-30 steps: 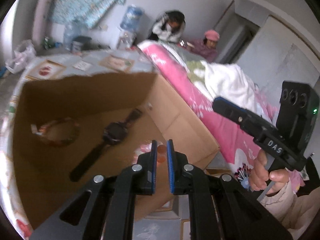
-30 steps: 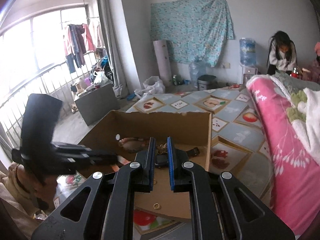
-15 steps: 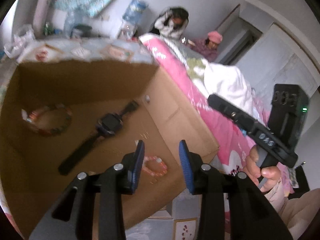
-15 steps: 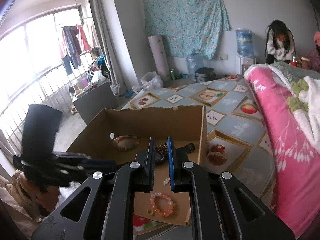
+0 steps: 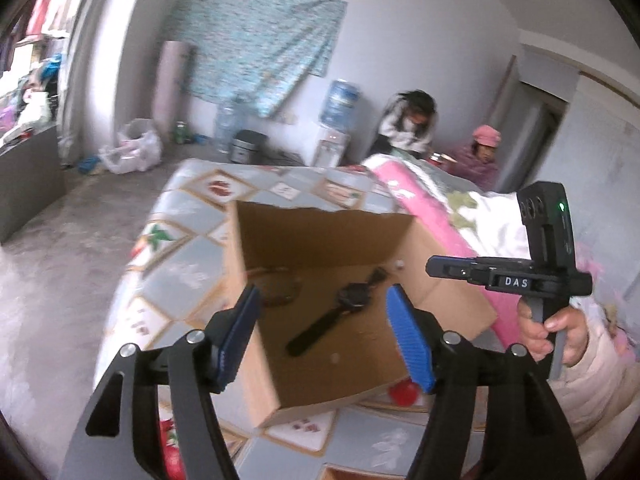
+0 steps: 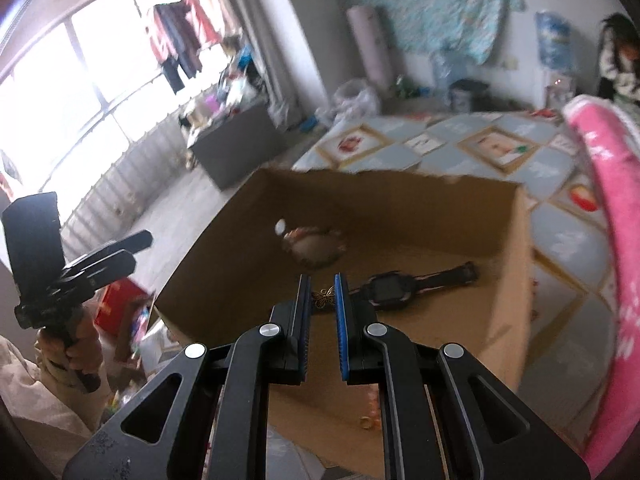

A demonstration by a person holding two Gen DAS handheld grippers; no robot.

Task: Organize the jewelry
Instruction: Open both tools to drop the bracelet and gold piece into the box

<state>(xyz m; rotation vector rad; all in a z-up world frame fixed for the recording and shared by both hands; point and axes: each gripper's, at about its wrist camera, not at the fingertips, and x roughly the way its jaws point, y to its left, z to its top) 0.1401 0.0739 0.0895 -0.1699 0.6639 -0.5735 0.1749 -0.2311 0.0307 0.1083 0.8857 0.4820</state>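
Observation:
An open cardboard box (image 5: 448, 276) (image 6: 516, 280) sits on the patterned bed. Inside lie a black watch (image 5: 340, 312) (image 6: 404, 284) and a beaded bracelet (image 6: 314, 246) (image 5: 280, 296) by the far wall. My left gripper (image 5: 322, 300) is open and empty above the box. My right gripper (image 6: 323, 294) is shut on a small bronze butterfly charm (image 6: 323, 295), held over the box near the watch. A gold ring (image 6: 365, 422) lies on the box floor close to me, beside orange beads (image 6: 374, 400) mostly hidden by my right gripper's finger.
A pink quilt (image 6: 616, 208) (image 5: 432, 208) lies along the right of the box. Two people (image 5: 412, 120) sit beyond the bed. A water dispenser (image 5: 338, 120), bags and a grey cabinet (image 6: 236, 144) stand on the floor to the left.
My left gripper opened wide, let go of the orange bead bracelet and pulled back and up. My right gripper moved closer over the box, still holding the charm.

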